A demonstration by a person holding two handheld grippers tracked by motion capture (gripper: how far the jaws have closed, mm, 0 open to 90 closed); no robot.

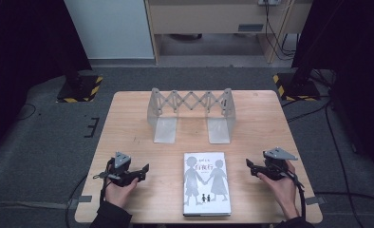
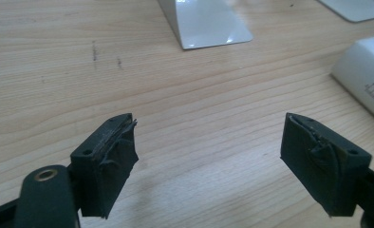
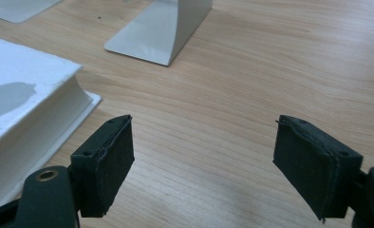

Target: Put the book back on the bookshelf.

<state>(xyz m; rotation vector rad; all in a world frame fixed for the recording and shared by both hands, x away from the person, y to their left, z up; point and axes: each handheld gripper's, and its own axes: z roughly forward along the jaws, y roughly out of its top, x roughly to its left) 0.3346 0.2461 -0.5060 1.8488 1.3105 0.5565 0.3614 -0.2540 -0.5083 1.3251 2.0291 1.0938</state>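
Note:
A white book (image 1: 205, 183) with grey figure silhouettes on its cover lies flat near the table's front edge, in the middle. Behind it stands a grey expandable book rack (image 1: 191, 112) with two flat feet. My left gripper (image 1: 144, 171) hovers left of the book, held by a hand, jaws open and empty. My right gripper (image 1: 249, 165) hovers right of the book, also open and empty. In the left gripper view the book's corner (image 2: 365, 80) lies off to the right of the gripper (image 2: 209, 140). In the right gripper view the book (image 3: 23, 118) lies left of the gripper (image 3: 204, 142).
The wooden table (image 1: 128, 123) has bare surface on both sides of the book. One rack foot (image 2: 209, 23) lies ahead of the left gripper, another rack foot (image 3: 161, 28) ahead of the right. Dark floor, cables and stand bases with hazard stripes (image 1: 80, 88) surround the table.

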